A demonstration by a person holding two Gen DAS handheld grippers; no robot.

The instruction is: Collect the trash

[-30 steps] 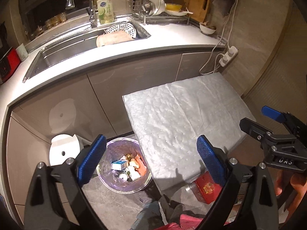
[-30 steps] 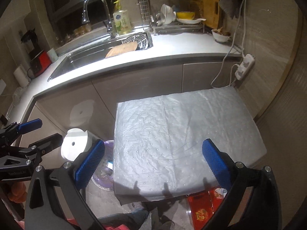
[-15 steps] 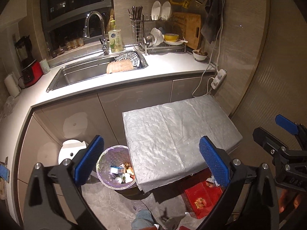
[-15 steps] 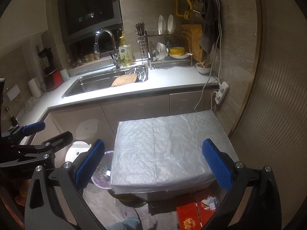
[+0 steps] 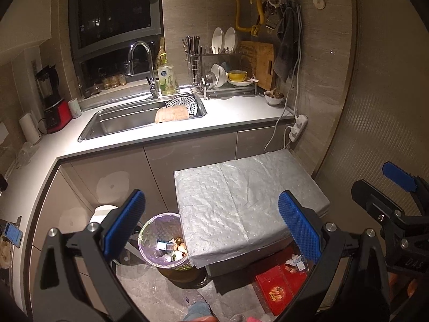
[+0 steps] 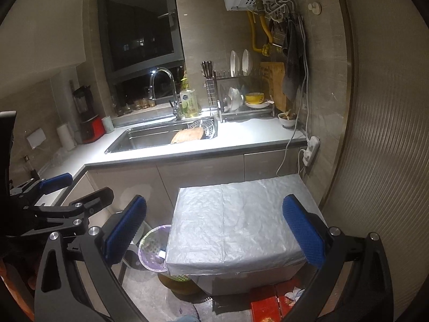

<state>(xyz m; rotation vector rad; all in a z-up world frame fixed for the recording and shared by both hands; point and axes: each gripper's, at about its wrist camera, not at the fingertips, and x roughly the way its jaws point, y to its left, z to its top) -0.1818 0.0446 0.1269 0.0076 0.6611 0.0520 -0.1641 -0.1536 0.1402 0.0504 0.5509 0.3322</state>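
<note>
Both grippers are held high and spread wide with nothing between their blue pads: the left gripper (image 5: 211,225) looks down on the scene and the right gripper (image 6: 214,230) does the same from a little further right. The trash sits below and ahead of the left gripper, in a round bin (image 5: 150,230) lined with a thin, shiny, translucent bag; small cartons, scraps and what look like peelings (image 5: 171,249) lie loose at the bottom, well below the rim. I judge these pieces light and crushable, some probably damp or slick, so picking them singly would be fiddly; the soft bag edge folded over the rim looks like the better place to pinch, gathering it up so the whole load lifts together, though thin film may stretch or tear under weight. Just to the right of the bin, touching or nearly touching its rim, stands a low table (image 5: 241,201) draped in a quilted, dimpled silvery sheet, soft and creased, overhanging the near edge. Beneath it lies a red cardboard box (image 5: 278,284), flat and stiff, holding crumpled paper scraps (image 5: 296,261) that look feather-light.
</note>
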